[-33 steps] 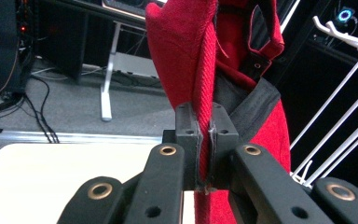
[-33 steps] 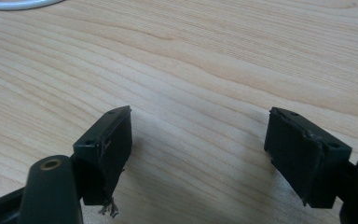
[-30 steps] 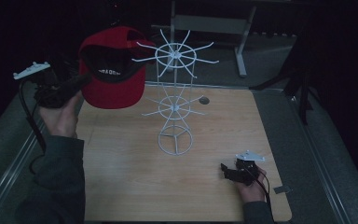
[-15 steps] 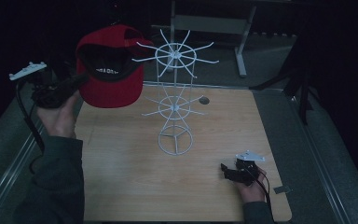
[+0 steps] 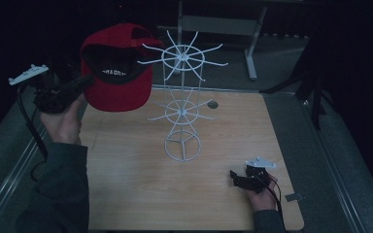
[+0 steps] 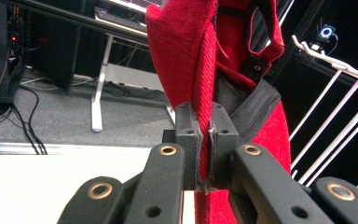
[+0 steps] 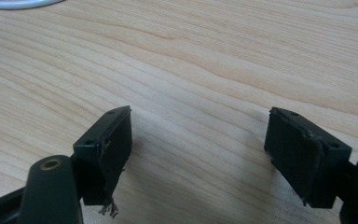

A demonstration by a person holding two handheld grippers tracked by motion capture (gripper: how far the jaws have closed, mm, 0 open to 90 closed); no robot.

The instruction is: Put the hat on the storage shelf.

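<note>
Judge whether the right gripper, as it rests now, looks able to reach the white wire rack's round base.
Probably yes: the right gripper rests open on the wooden table, and only bare tabletop lies between it and the rack's base.

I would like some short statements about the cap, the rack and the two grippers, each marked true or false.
1. The left gripper is shut on the red cap. True.
2. The cap already hangs on the white rack. False: it is held up in the air beside the rack's top hooks.
3. The right gripper holds a second cap. False: its jaws are open and hold nothing, low over the table.
4. The rack stands on the table. True.
5. The left gripper grips the cap by its strap. False: the jaws pinch the brim's edge.
</note>
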